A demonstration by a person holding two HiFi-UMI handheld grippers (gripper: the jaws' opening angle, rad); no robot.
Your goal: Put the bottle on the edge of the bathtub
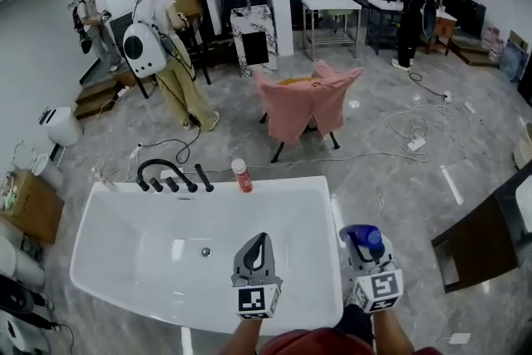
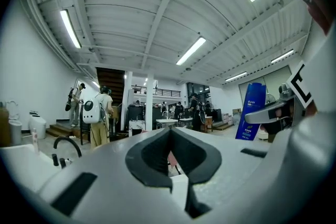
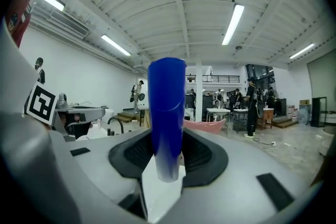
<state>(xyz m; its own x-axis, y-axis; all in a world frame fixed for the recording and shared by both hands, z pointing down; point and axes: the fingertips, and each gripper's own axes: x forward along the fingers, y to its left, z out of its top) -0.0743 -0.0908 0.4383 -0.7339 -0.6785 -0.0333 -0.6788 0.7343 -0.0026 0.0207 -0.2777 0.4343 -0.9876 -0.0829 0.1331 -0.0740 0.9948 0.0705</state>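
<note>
my right gripper pinches the blue bottle upright; my left gripper has its jaws pressed together. the bathtub rim lies just beside the bottle at nine o'clock.

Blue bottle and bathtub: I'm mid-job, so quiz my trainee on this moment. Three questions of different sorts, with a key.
1. True or false: the blue bottle already stands on the rim of the bathtub.
2. Which gripper holds the blue bottle? A) left gripper B) right gripper C) neither
3. Fill in: the small red bottle on the bathtub's far rim stands beside the black ____.

Key:
1. False: it is upright between the right gripper's jaws, off the near right corner.
2. B
3. faucet
</note>
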